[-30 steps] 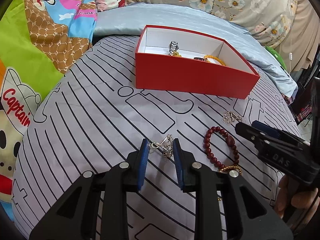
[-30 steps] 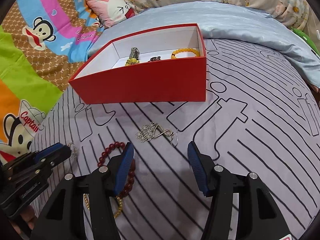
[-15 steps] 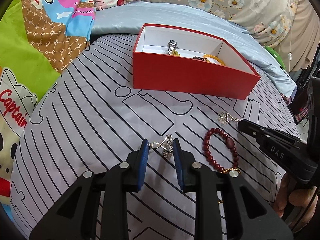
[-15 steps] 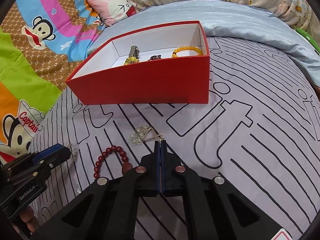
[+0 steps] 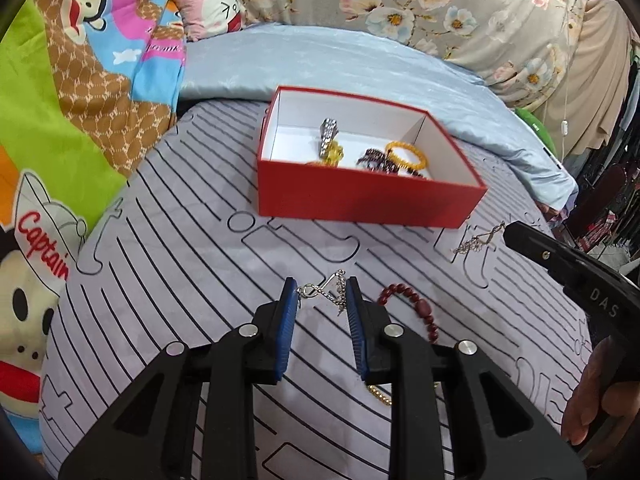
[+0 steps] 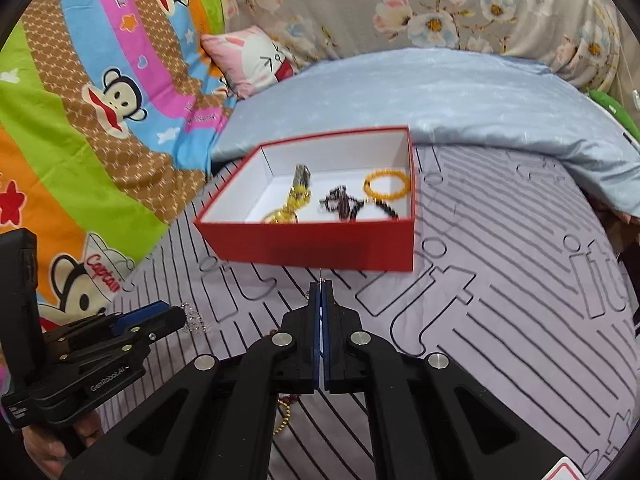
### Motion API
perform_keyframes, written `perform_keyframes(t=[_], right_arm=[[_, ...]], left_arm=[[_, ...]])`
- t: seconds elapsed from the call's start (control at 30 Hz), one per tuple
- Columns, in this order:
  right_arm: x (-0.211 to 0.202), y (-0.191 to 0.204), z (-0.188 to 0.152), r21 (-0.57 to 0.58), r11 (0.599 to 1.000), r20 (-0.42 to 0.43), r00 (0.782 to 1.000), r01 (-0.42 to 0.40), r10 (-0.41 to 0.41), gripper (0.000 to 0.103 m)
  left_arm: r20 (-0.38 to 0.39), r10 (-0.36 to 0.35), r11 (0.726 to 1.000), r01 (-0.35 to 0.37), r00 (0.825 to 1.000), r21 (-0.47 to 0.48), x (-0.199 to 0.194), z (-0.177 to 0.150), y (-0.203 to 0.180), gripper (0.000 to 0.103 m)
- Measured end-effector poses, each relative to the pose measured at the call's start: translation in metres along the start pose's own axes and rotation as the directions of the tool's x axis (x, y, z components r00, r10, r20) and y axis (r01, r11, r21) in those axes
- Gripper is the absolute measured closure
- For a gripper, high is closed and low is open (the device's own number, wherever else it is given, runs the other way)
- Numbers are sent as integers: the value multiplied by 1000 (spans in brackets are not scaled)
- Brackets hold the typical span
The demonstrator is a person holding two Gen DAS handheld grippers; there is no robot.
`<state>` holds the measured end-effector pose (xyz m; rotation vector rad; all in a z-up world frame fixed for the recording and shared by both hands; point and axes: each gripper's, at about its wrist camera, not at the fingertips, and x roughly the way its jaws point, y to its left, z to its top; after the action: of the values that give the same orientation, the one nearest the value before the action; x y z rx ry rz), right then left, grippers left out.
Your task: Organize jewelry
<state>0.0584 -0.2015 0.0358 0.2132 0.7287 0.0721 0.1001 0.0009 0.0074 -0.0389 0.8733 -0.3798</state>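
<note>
Box (image 5: pixel 360 200) sits far on the bedspread (image 5: pixel 160 280), several pieces already inside. Right gripper (image 6: pixel 321 285) is clamped on a silver chain (image 5: pixel 478 240), which dangles from its tip right of the box. Left gripper (image 5: pixel 322 289), jaws apart, brackets a second chain (image 5: pixel 328 290) lying near a red bracelet (image 5: pixel 416 312). Best carry the pinched chain high over the rim before releasing, so trailing links clear the wall.

Before me spreads a bed under a grey striped sheet (image 5: pixel 168 248); a pale blue quilt (image 5: pixel 340 60) lies beyond, a cartoon monkey blanket (image 5: pixel 60 120) to my left, a floral curtain (image 5: pixel 460 8) behind.
</note>
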Motion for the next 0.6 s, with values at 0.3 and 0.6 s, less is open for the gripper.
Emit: perform_keyframes(t=[0.3, 0.6], right_arm=[[-23, 3, 42, -26, 999, 74, 996, -41, 43, 103], [3, -8, 94, -20, 999, 105, 993, -45, 47, 103]], left_arm=[[102, -24, 998, 18, 994, 55, -25, 54, -16, 79], [170, -24, 993, 4, 985, 117, -5, 122, -38, 79]])
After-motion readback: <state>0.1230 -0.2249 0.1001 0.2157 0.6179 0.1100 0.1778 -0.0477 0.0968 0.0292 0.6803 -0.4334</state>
